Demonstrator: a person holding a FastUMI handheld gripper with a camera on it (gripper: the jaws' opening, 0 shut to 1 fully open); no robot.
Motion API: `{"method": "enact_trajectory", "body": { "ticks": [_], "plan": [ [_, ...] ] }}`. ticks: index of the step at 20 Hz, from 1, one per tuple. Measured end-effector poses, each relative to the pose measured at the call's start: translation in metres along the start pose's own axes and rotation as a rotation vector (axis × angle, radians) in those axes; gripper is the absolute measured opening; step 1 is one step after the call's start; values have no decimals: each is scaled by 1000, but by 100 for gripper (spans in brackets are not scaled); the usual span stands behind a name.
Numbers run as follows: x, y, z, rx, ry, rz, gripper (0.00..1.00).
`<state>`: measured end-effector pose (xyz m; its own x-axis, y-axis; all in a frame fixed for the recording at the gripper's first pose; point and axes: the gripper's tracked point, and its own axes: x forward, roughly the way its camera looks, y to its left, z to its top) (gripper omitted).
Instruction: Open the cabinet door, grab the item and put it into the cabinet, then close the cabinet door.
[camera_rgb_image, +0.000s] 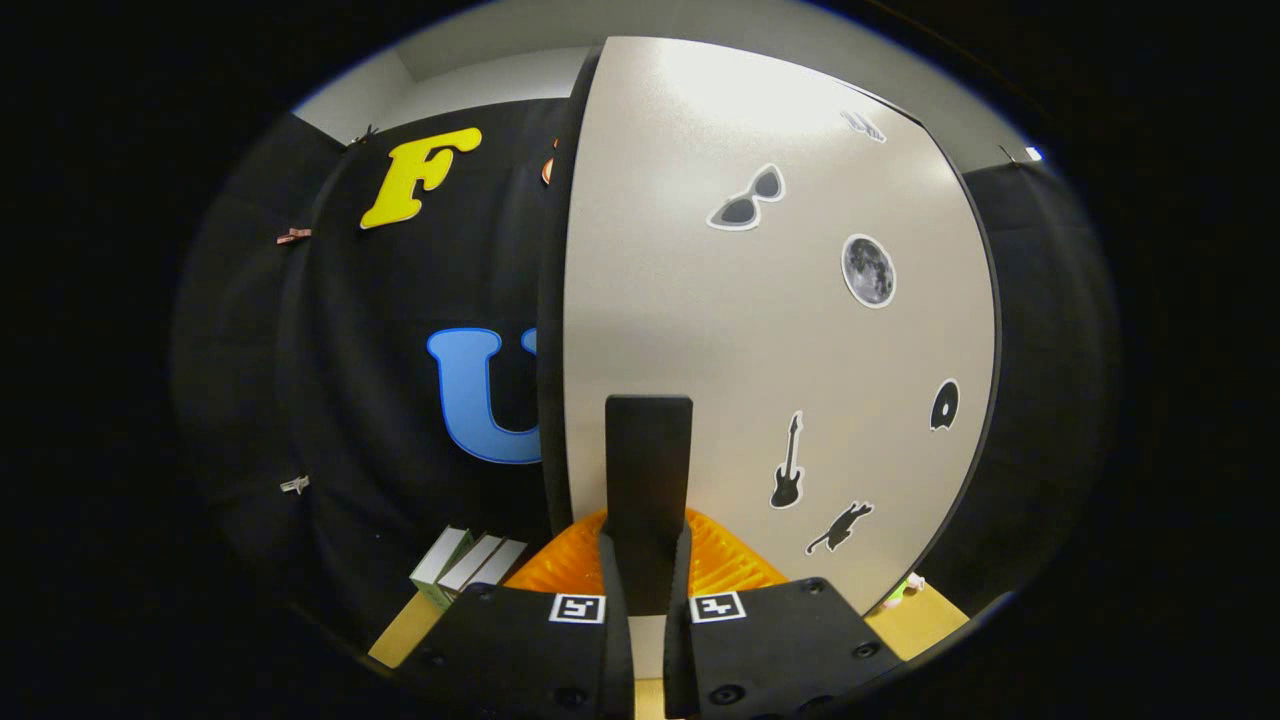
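Gripper (648, 575) fingers clamped on the flat black upright handle (648, 470) of the pale grey sticker-covered cabinet door (700, 300). Keep the grip square, pull along the hinge arc. Item probably the white boxes (465, 565) just left.

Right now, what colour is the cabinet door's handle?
Black. The handle shows best in the gripper view, clamped between the fingers.

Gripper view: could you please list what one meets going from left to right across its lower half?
Stacked boxes → black door handle, with the gripper jaws shut on it → guitar sticker → animal sticker → disc sticker, near the cabinet door right edge.
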<state>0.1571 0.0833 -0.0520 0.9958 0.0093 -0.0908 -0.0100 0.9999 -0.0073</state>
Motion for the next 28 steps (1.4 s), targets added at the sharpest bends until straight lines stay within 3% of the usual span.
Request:
{"method": "enact_trajectory", "body": {
  "ticks": [28],
  "plan": [
    [-51, -28, 2, 10, 10, 127, 15]
  ]
}}
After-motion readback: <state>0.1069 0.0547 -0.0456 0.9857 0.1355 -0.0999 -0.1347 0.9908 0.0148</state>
